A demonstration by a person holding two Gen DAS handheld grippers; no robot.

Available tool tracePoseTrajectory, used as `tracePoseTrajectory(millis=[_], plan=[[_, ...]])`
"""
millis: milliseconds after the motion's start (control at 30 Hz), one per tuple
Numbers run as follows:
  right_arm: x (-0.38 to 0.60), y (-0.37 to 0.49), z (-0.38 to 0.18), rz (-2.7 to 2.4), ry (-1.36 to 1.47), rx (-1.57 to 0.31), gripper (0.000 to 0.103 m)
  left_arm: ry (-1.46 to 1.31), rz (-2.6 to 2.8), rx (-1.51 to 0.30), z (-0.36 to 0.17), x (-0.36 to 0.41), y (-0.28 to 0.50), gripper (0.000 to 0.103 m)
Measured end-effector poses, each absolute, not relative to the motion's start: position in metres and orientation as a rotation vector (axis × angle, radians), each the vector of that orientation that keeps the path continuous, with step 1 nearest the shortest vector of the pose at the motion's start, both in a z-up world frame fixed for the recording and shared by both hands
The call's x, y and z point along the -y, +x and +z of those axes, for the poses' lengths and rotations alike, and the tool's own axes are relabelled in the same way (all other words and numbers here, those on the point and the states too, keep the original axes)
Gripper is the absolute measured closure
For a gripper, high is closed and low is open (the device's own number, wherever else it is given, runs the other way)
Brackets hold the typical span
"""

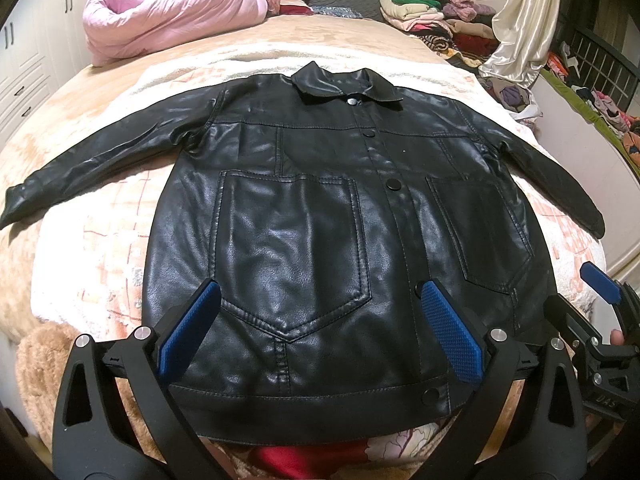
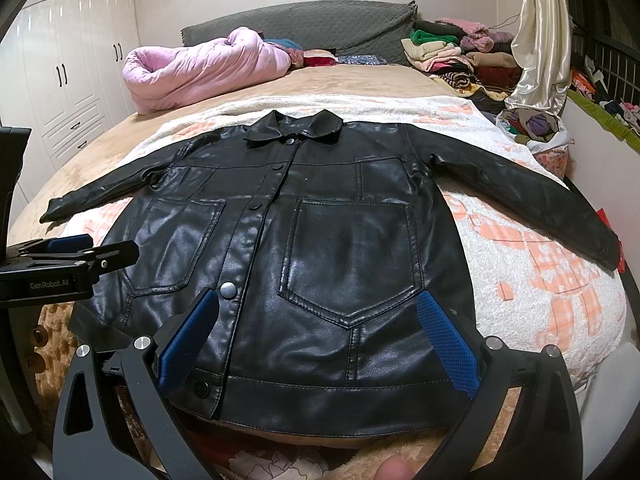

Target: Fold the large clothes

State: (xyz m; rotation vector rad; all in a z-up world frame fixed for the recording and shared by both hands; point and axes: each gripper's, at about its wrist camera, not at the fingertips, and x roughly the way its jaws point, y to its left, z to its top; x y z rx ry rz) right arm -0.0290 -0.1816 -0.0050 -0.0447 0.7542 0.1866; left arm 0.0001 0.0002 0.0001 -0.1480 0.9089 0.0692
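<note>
On the bed (image 1: 120, 52) in front of me lies a black leather jacket (image 1: 320, 220), spread flat and front side up on a pale blanket with orange patches (image 2: 540, 272). Its collar (image 1: 340, 84) points away from me toward the grey headboard (image 2: 312, 24), and both sleeves are stretched out to the sides. The front is snapped shut down the middle, and two large patch pockets (image 1: 292, 248) face up.

My left gripper (image 1: 320, 312) hovers over the near hem (image 1: 312, 404), its blue-padded fingers (image 1: 188, 328) spread wide apart with nothing between them but the jacket lying below; I cannot tell whether the tips touch the leather. My right gripper (image 2: 324, 320) hangs the same way over the other half of the hem, jaws wide open and holding nothing. In the left view I see the right gripper at the frame's right edge, and a fingertip (image 1: 618, 336) behind it.

Farther back sit a rolled pink quilt (image 2: 200, 68), a heap of folded clothes (image 2: 452, 52) and a cream satin curtain (image 2: 540, 40). White wardrobe doors (image 2: 72, 60) stand at the left.
</note>
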Motion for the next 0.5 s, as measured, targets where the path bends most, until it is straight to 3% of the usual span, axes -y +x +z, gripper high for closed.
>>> tracePoseTrajectory(millis=[500], plan=[[0.1808, -0.0271, -0.0067, 0.186, -0.041, -0.756, 0.004, -0.146, 0.068, -0.912, -0.0008, 0.0030, 0.0018, 0.009]])
